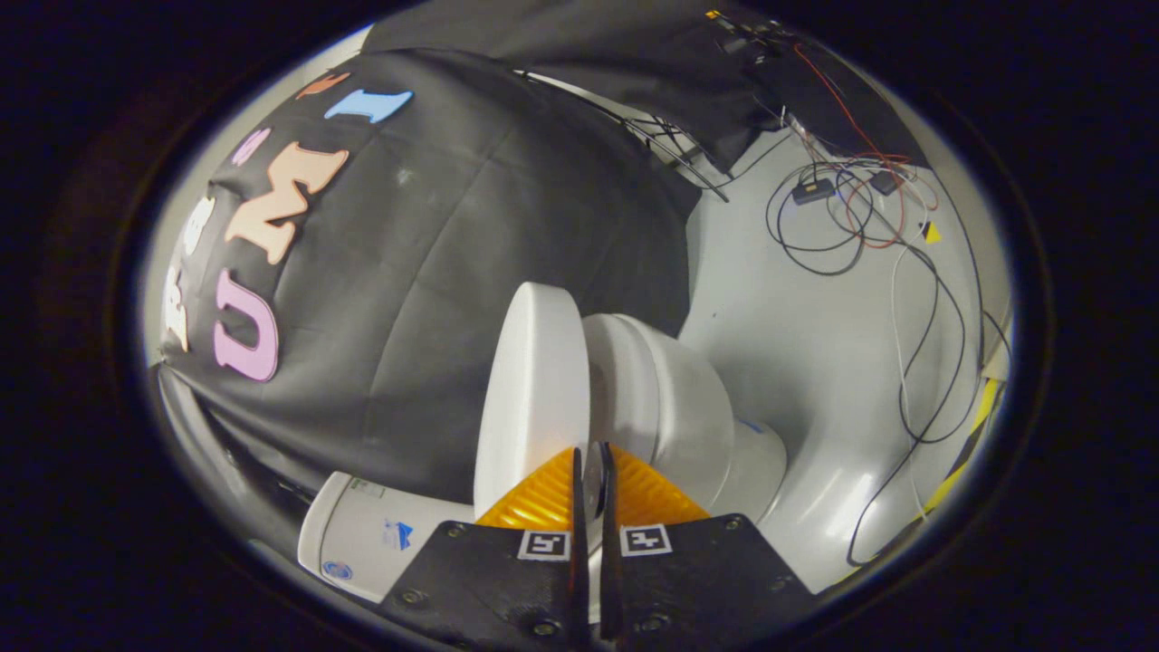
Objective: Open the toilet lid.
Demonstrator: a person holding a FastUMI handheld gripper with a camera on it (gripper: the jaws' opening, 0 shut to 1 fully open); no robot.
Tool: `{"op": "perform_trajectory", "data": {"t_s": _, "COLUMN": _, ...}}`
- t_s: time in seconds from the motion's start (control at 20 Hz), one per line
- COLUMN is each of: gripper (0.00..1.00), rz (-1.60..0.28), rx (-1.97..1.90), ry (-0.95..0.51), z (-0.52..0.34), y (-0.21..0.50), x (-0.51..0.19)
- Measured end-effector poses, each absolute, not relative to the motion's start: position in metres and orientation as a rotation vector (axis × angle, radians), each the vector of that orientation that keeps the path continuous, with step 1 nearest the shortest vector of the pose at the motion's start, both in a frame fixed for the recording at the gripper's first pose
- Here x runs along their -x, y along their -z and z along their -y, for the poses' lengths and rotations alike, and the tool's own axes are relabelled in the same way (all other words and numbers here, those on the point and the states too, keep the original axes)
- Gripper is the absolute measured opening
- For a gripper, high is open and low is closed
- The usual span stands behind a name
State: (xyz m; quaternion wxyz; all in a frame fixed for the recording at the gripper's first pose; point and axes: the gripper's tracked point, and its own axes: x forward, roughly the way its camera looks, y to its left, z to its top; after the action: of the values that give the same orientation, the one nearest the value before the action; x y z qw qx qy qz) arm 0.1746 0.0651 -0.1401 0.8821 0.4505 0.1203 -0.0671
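Both fingers (593, 484) nearly meet, pinching the lid (532, 389) rim just ahead, lid raised clear of the bowl (670, 398); you look mid-lift, so next swing it back to the tank (380, 534).

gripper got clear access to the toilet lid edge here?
Likely yes: the gripper is already at the toilet lid, its fingers nearly closed on the lid's edge. The lid stands raised off the toilet bowl, with nothing in between.
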Motion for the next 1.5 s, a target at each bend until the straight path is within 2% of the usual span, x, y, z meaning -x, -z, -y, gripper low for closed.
{"op": "perform_trajectory", "data": {"t_s": 0.15, "gripper": 0.06, "rz": -0.281, "rx": -0.888, "ry": 0.176, "z": -0.065, "y": 0.139, "x": -0.171}}
{"op": "perform_trajectory", "data": {"t_s": 0.35, "gripper": 0.06, "rz": -0.208, "rx": -0.858, "ry": 0.129, "z": -0.081, "y": 0.092, "x": -0.171}}
{"op": "perform_trajectory", "data": {"t_s": 0.7, "gripper": 0.06, "rz": -0.195, "rx": -0.757, "ry": 0.172, "z": -0.097, "y": 0.064, "x": -0.162}}
{"op": "perform_trajectory", "data": {"t_s": 1.25, "gripper": 0.06, "rz": -0.185, "rx": -0.636, "ry": 0.208, "z": -0.118, "y": 0.037, "x": -0.152}}
{"op": "perform_trajectory", "data": {"t_s": 1.5, "gripper": 0.06, "rz": -0.209, "rx": -0.470, "ry": 0.278, "z": -0.127, "y": 0.030, "x": -0.144}}
